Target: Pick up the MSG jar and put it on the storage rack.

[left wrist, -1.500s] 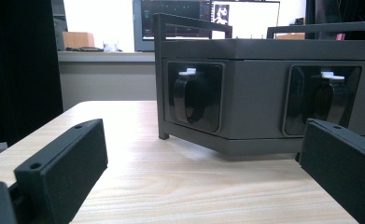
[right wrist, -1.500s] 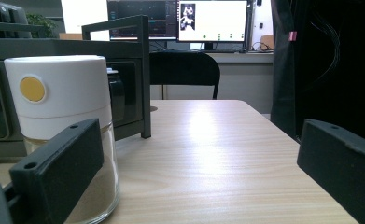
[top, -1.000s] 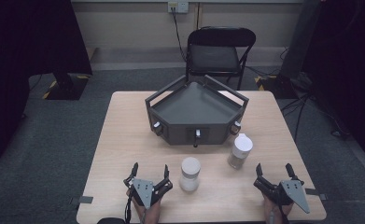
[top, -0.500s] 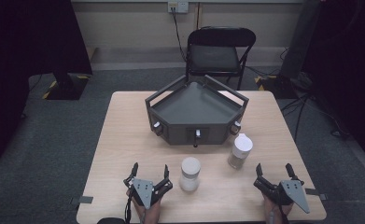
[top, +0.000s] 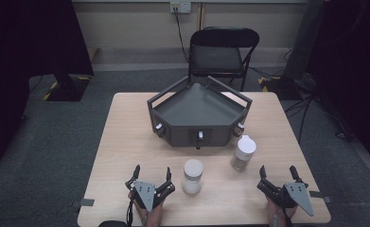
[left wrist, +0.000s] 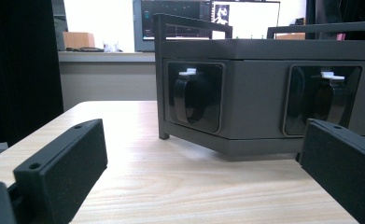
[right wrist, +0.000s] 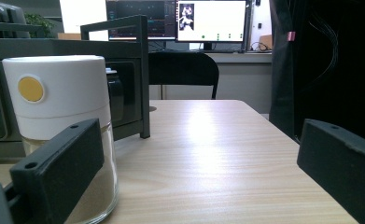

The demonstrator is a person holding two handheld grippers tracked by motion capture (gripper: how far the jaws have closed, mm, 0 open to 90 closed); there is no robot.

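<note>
High view: the left gripper and the right gripper rest at the near edge of the light wooden desk, one toward each near corner, each with its jaws wide apart and holding nothing. Between them, near that edge, stands a white-capped cylindrical jar; a second glass jar with a white lid stands farther in toward the right, just before the dark grey angular tray with rails, which sits at the desk's middle toward the far edge. In the right gripper view this second jar carries a plain yellow round sticker; no writing is legible, and the left jaw covers its lower part. The monitors behind are too blurred to read.
</note>
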